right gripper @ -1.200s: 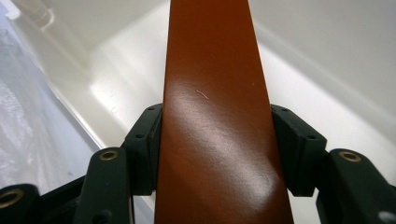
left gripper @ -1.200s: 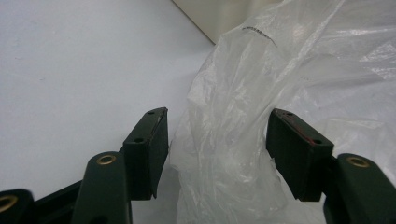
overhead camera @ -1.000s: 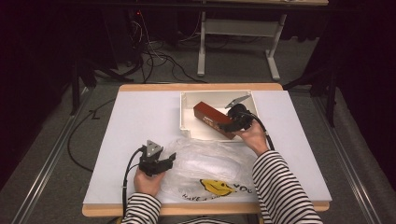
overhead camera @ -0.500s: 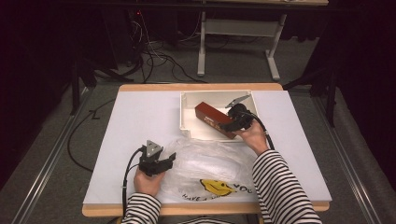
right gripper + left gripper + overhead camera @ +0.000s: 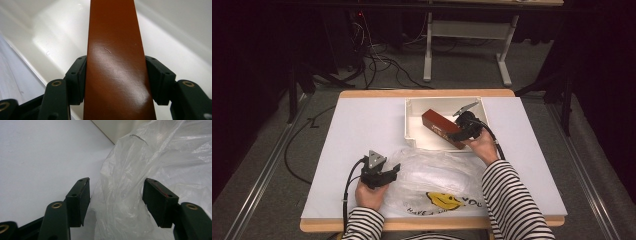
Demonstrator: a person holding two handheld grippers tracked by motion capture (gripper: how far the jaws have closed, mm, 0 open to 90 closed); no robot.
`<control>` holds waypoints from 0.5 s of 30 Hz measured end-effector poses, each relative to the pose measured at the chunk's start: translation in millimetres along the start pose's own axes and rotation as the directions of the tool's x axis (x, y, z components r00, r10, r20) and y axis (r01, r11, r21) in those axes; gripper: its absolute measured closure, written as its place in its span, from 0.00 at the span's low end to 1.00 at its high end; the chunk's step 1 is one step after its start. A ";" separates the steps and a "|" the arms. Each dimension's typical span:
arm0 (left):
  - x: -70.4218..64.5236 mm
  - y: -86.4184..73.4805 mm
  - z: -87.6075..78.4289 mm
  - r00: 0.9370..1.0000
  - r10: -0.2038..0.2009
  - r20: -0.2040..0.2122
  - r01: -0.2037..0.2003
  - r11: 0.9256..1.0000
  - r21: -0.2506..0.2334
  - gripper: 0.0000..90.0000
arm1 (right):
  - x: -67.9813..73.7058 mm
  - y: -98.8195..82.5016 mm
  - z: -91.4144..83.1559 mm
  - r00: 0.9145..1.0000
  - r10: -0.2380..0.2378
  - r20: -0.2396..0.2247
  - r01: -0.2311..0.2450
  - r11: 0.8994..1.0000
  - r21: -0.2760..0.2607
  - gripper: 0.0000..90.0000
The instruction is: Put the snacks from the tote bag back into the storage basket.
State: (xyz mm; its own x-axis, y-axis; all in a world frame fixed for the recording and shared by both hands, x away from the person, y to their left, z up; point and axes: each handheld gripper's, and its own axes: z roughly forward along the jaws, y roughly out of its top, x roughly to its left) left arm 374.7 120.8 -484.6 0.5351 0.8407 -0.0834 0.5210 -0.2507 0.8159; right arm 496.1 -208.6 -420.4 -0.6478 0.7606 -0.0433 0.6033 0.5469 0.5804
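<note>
One white tray (image 5: 414, 125), one red-brown box (image 5: 443, 128) and one clear plastic bag (image 5: 437, 177) sit on the white table (image 5: 352, 130), and a person in striped sleeves works two grippers over them. The tray lies at the far middle of the table and holds the box, which rests slantwise in it with its near end over the tray's front edge. The bag lies crumpled flat on the table just in front of the tray, a yellow smiley face printed near its front edge; whether anything is inside it cannot be told. The right gripper (image 5: 456, 134) reaches into the tray from the near right side, and in the right gripper view the box (image 5: 116, 65) runs straight out between its jaws, both pads (image 5: 79, 80) against the box's long sides; the jaws have just been opening a little, yet the pads look in contact. The left gripper (image 5: 392, 171) rests at the bag's left edge, jaws wide apart, and in the left gripper view a raised fold of the bag (image 5: 125, 195) stands between them, unpinched.
</note>
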 end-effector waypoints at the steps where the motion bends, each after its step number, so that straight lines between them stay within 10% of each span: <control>1: 0.0 0.0 -0.1 1.000 0.000 -0.001 0.000 1.000 0.001 0.44 | -1.1 0.1 0.3 1.000 -0.002 -0.003 0.002 1.000 0.004 0.43; 15: -0.3 -0.1 -0.1 1.000 0.004 0.002 -0.004 1.000 -0.002 0.44 | -6.3 -2.2 -8.9 0.999 0.035 -0.002 -0.035 0.999 -0.042 0.39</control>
State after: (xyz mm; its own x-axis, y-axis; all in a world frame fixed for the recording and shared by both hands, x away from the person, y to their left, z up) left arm 374.4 120.6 -484.6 0.5384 0.8388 -0.0810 0.5177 -0.2533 0.8172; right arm 494.7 -217.8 -414.1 -0.6269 0.7788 -0.0215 0.6059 0.5047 0.6150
